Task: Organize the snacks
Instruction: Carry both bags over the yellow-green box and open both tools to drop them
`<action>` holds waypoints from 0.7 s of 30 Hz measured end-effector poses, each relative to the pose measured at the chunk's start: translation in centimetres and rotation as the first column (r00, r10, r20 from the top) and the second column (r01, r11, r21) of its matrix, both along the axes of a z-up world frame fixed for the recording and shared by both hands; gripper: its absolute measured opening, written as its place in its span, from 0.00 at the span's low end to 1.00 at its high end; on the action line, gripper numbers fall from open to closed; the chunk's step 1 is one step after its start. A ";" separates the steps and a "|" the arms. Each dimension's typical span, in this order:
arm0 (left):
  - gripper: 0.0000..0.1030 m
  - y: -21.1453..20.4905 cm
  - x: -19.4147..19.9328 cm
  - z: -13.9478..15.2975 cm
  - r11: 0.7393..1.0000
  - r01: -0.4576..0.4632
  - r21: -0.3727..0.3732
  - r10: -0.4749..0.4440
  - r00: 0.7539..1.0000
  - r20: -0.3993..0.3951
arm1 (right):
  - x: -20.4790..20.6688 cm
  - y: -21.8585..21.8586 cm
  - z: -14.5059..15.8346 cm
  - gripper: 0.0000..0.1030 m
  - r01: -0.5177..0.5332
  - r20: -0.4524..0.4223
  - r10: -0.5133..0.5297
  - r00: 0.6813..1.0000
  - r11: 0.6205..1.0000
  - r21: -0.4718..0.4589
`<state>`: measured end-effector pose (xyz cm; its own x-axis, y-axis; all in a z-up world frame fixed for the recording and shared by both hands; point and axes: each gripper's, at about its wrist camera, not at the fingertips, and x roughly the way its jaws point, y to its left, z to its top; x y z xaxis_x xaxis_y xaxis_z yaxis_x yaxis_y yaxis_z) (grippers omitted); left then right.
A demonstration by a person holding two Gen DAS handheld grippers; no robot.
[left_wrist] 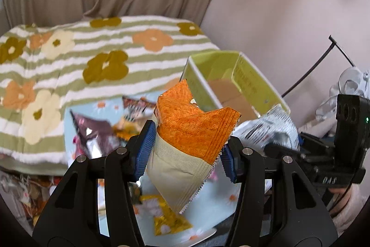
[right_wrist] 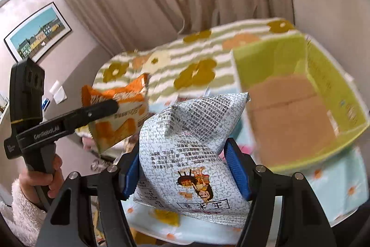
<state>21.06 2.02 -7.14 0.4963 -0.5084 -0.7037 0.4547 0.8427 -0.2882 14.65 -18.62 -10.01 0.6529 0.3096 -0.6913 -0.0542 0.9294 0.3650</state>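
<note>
**Two packets held, box waiting**

The left gripper (left_wrist: 185, 149) has its fingers clamped on an orange snack packet (left_wrist: 194, 124); the right gripper (right_wrist: 187, 168) pinches a grey printed snack bag (right_wrist: 192, 138). Carry both over the green cardboard box (right_wrist: 335, 85) at two o'clock, clearing its rim before letting go. Count: two held, one box, about four packets on the floral bench (left_wrist: 215, 198).

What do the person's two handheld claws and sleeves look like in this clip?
Both claws are matte black linkage frames with silver pivot pins and ribbed blue pads. The left claw, seen from the right wrist, has a pistol handle, white lettering along its body and a boxy black camera block on top. The right claw matches. The sleeve is fluffy and white.
</note>
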 end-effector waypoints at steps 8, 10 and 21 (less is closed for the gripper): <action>0.47 -8.0 0.5 1.7 0.998 -0.020 -0.056 0.020 1.000 0.014 | 1.4 -8.3 2.4 0.61 -0.002 0.026 0.004 1.000 0.999 -0.047; 0.47 -10.5 0.8 1.5 0.997 -0.024 -0.068 0.024 1.000 0.005 | 1.9 -10.7 2.1 0.61 0.003 0.020 -0.002 1.000 0.999 -0.051; 0.47 -23.4 3.7 -4.8 0.999 -0.015 -0.032 0.010 0.988 -0.154 | 4.9 -20.2 -0.4 0.61 0.044 -0.060 -0.045 0.997 0.999 -0.017</action>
